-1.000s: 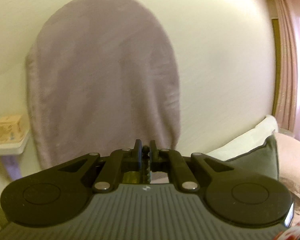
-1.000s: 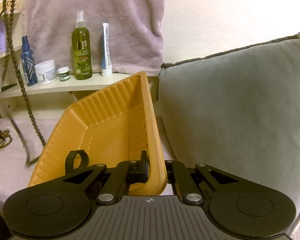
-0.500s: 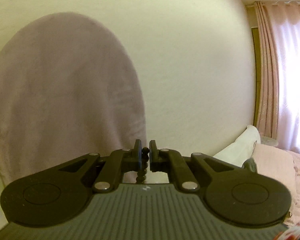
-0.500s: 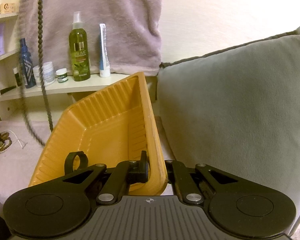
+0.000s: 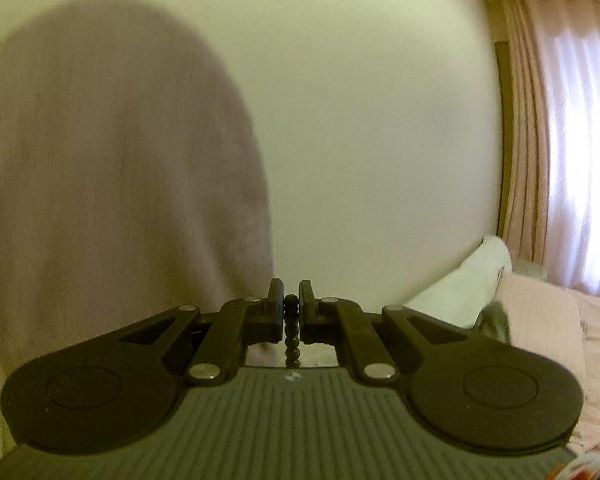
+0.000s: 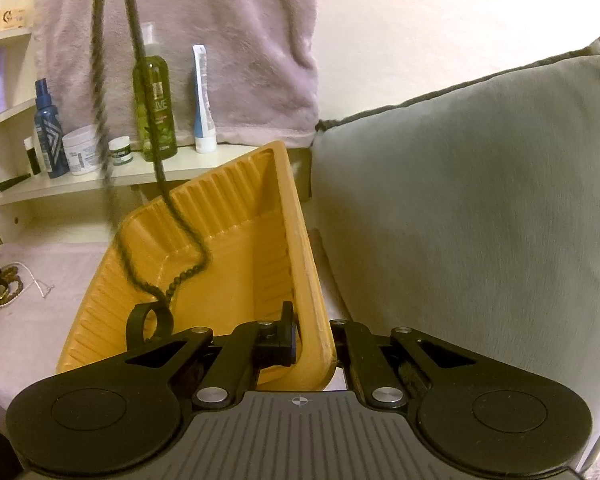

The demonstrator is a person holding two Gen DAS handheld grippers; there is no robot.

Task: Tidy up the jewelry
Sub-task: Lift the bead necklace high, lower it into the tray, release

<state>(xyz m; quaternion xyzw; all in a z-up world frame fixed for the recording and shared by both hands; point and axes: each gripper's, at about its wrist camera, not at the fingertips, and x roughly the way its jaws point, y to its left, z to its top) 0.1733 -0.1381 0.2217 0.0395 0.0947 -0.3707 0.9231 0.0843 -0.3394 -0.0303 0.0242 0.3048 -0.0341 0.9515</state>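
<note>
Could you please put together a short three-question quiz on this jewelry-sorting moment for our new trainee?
1. True or false: the left gripper is shut on the bead necklace.
2. Which part of the orange tray does the right gripper clamp?
A. its right-hand wall
B. its far left corner
C. its floor
3. Fill in: the necklace's lower end lies inside the ____.

Key
1. True: beads show between the left fingers.
2. A: one finger is inside the wall; the other is hidden behind it.
3. Tray: the strand hangs down from above and its end curls on the tray floor.
</note>
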